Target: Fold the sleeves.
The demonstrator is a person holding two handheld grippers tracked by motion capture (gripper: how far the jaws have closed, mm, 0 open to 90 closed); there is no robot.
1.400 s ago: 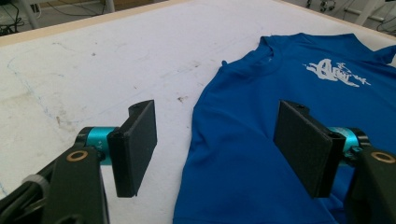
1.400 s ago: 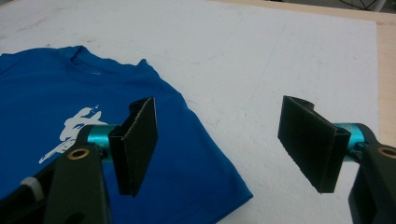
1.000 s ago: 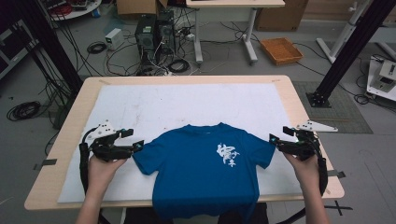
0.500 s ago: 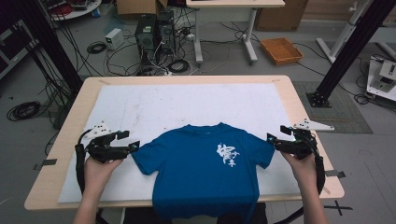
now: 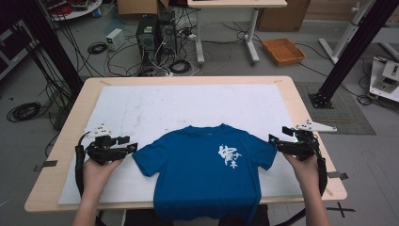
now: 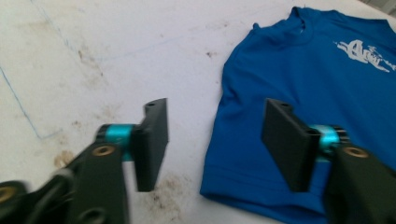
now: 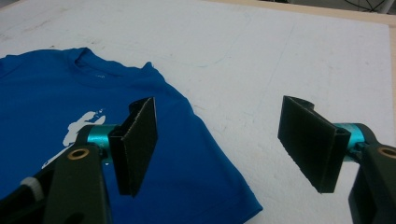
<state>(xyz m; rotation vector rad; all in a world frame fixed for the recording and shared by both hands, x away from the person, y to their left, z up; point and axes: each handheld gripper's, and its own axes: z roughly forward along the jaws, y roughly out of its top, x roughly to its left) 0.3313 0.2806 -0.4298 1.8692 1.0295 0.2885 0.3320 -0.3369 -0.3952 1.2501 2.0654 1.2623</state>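
A blue T-shirt (image 5: 202, 174) with a white print lies flat, chest up, at the front middle of the table; its hem hangs over the front edge. My left gripper (image 5: 131, 143) is at the shirt's left sleeve. In the left gripper view the sleeve (image 6: 303, 70) edge lies under the gap of that gripper (image 6: 217, 140); its jaws have just been closing, and the pads are still apart and off the cloth. My right gripper (image 5: 277, 135) is open at the other sleeve. In the right gripper view the shirt (image 7: 56, 93) runs under the left jaw of that gripper (image 7: 223, 142).
A white mat (image 5: 188, 103) covers most of the wooden table (image 5: 66, 141), bare behind the shirt. On the floor beyond stand computer towers (image 5: 153, 30) with cables, an orange tray (image 5: 283, 50) and a black frame post (image 5: 343, 52).
The left gripper's jaws stand a little closer together than before. Both hands are almost where they were, and the shirt has not moved.
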